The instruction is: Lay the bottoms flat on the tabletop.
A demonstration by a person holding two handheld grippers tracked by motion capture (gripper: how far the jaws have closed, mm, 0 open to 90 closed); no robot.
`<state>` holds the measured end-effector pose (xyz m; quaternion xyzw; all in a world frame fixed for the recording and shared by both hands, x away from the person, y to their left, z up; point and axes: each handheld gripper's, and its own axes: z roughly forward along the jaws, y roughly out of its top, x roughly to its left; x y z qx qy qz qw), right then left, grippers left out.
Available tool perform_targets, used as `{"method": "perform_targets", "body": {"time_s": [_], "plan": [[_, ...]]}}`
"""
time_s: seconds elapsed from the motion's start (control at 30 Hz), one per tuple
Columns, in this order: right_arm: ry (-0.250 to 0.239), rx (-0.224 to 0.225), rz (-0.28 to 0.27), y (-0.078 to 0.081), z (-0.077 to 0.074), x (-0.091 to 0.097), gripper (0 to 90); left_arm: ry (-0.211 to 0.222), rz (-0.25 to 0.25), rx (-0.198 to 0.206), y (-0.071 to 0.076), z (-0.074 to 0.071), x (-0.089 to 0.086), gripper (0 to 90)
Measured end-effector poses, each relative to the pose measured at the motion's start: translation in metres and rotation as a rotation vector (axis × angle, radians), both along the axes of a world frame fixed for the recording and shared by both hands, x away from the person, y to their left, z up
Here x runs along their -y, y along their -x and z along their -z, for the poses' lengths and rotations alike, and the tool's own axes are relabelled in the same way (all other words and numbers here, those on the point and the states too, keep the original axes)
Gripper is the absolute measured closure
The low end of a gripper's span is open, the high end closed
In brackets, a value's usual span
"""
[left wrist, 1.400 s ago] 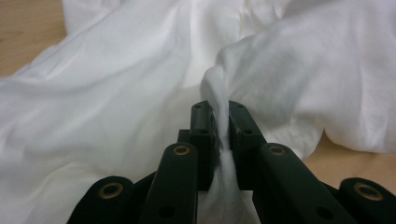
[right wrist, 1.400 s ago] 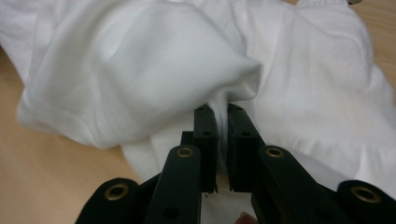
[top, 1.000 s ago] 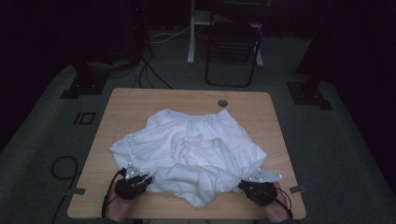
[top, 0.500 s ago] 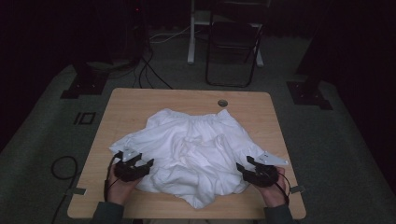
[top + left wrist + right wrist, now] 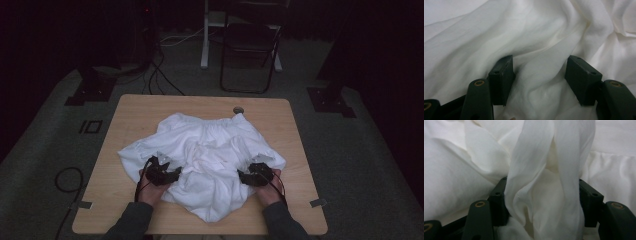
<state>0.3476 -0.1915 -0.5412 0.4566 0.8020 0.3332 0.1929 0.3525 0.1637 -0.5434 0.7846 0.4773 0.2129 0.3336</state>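
A crumpled white garment (image 5: 210, 155) lies spread over the middle of the wooden table (image 5: 140, 107). My left gripper (image 5: 167, 172) rests on its near left part. In the left gripper view its jaws (image 5: 540, 62) stand wide apart and have just been opening. Loose cloth (image 5: 499, 30) lies between them, untouched by the pads. My right gripper (image 5: 250, 176) sits on the near right part. Its jaws (image 5: 542, 187) have just been opening too. An upright fold of cloth (image 5: 536, 157) stands loosely in the gap.
The tabletop has a small round hole (image 5: 238, 110) near its far edge. Behind the table stand a dark chair (image 5: 250, 45) and a white post, with cables (image 5: 160, 75) on the carpet. Black stand bases (image 5: 330, 100) flank the table. A cable loop (image 5: 67, 180) lies at left.
Both hands moved forward from the table's near edge onto the garment. Both grippers went from closed on the cloth to wide apart, letting it go.
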Motion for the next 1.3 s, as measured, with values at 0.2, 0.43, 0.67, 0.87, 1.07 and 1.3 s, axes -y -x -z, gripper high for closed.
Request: {"method": "perform_targets", "body": {"time_s": [0.2,0.43,0.67,0.87,1.07,1.3], "plan": [[0.017,0.017,0.066,-0.049,-0.001,-0.008,39.2,0.011,-0.118,0.024,-0.042,0.001,-0.011,41.4],[0.038,-0.023,0.096,-0.085,-0.006,-0.019,39.1,0.015,-0.163,0.025,-0.063,0.001,-0.018,41.3],[-0.010,0.040,0.111,-0.082,-0.033,-0.019,34.8,0.018,-0.141,0.021,-0.060,0.001,-0.019,38.6],[0.000,-0.035,0.070,-0.094,-0.022,-0.024,62.6,0.020,-0.142,0.021,-0.059,0.001,-0.019,37.2],[0.069,-0.022,0.034,-0.064,-0.028,-0.016,81.8,0.017,-0.148,0.020,-0.058,0.001,-0.019,37.2],[0.115,0.018,0.069,0.004,-0.035,0.018,81.6,0.018,-0.153,0.020,-0.057,0.001,-0.019,37.2]]}}
